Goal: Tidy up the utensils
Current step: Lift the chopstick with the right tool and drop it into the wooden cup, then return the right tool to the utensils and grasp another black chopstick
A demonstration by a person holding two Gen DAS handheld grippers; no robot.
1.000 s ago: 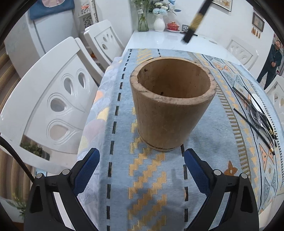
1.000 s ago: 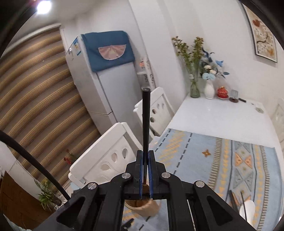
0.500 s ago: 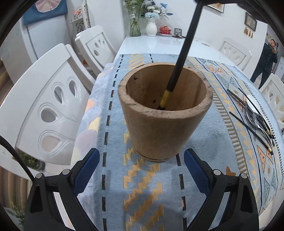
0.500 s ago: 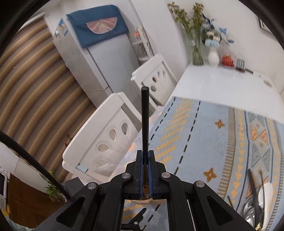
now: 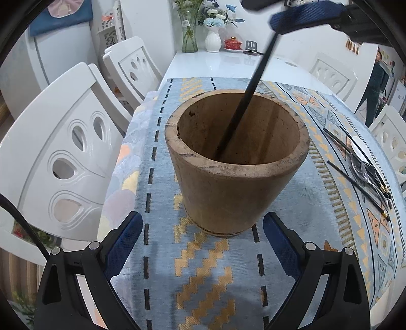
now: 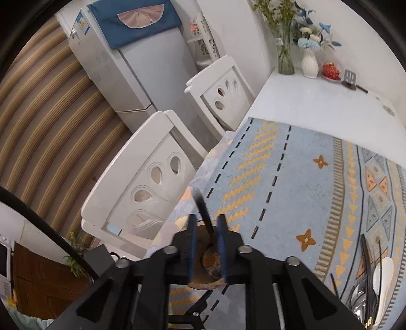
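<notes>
Right tongs [image 6: 206,243] are just opening, releasing the thin black chopstick [image 5: 243,106] into the round brown wooden cup [image 5: 236,193] at frame centre; left tongs [image 5: 203,243] wide, empty; next, fetching remaining utensils [image 5: 365,165] at right.

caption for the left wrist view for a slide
Black chopstick dropped into wooden holder, right gripper opening above.

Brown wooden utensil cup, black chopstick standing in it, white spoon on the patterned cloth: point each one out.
Brown wooden utensil cup [image 5: 236,193], left wrist view, front outer wall.
Black chopstick [image 5: 250,91], left wrist view, mid shaft above the rim.
White spoon [image 6: 384,269], right wrist view, bowl.
</notes>
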